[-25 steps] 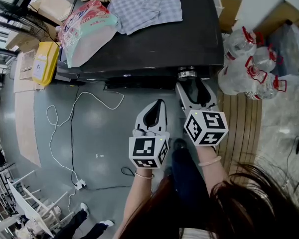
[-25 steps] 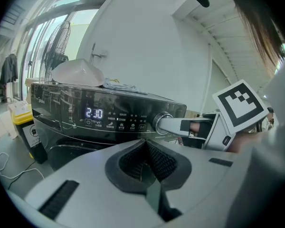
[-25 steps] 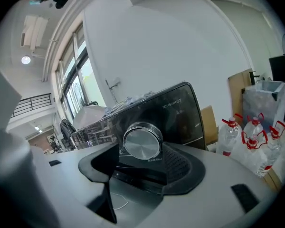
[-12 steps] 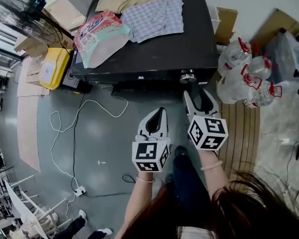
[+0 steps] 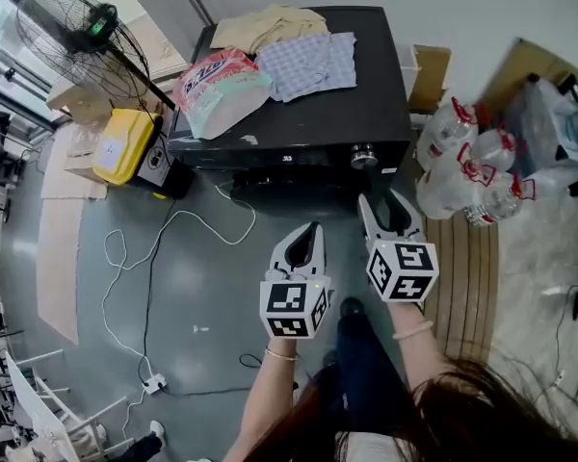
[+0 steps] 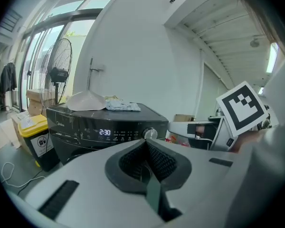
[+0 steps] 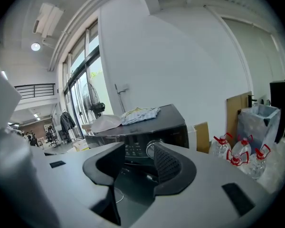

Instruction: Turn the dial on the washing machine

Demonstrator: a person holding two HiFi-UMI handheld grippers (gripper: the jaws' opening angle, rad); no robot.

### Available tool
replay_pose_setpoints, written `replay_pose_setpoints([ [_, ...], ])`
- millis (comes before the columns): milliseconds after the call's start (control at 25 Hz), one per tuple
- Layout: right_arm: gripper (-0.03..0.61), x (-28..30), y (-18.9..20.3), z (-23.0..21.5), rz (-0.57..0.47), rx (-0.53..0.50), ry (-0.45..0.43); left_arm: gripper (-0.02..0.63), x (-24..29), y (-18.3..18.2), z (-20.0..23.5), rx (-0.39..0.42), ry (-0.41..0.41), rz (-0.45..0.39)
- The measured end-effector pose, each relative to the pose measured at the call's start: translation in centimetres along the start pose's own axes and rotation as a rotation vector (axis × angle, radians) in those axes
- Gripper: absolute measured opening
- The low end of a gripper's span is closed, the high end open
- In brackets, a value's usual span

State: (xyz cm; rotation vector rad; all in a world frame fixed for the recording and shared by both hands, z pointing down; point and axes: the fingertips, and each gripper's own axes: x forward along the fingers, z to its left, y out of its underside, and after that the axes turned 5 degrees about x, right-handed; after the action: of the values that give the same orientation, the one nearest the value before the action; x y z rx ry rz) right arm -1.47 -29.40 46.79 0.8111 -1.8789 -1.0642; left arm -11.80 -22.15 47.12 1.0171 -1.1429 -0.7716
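Note:
The black washing machine (image 5: 299,114) stands ahead, its silver dial (image 5: 363,155) at the right end of the front panel. My right gripper (image 5: 385,203) hangs a short way in front of the dial without touching it. Its jaws have just been closing, are still apart and hold nothing. In the right gripper view the dial (image 7: 151,149) peeks out beside the right finger (image 7: 168,163). My left gripper (image 5: 312,229) is shut and empty, further left and lower. The left gripper view shows the dial (image 6: 150,133) and the lit display (image 6: 104,132) beyond its closed pads (image 6: 154,158).
Folded clothes (image 5: 303,61) and a plastic bag (image 5: 222,89) lie on the machine's lid. Water bottles (image 5: 462,166) and cardboard (image 5: 426,70) crowd its right side. A yellow bin (image 5: 123,145) and a fan (image 5: 82,32) stand left. A white cable (image 5: 164,243) runs over the floor.
Both grippers have risen and drawn back from the machine. The right gripper's tips, close under the dial a second ago, now stand clear of it with the jaws narrower.

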Motion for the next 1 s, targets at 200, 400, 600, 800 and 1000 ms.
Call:
replay_pose_setpoints([
  [200,0.202,-3.2,-0.9,1.9,-0.009,-0.045,-0.019,0.015,-3.1,-1.3,-0.3,0.0,-0.011,-0.014],
  [400,0.193,-6.7,-2.0,4.2,-0.034,-0.078,-0.031,0.015,-6.4,-2.6,-1.0,0.002,-0.01,-0.039],
  [600,0.19,-10.6,-3.2,6.4,-0.075,-0.099,-0.041,0.015,-9.9,-3.9,-2.1,0.015,-0.002,-0.064],
  [800,0.187,-14.6,-4.4,8.2,-0.115,-0.112,-0.03,0.015,-13.9,-5.1,-3.2,0.019,0.013,-0.087],
  [1000,0.184,-18.5,-5.3,9.9,-0.149,-0.135,-0.018,0.015,-17.5,-6.1,-4.4,0.029,0.031,-0.102],
])
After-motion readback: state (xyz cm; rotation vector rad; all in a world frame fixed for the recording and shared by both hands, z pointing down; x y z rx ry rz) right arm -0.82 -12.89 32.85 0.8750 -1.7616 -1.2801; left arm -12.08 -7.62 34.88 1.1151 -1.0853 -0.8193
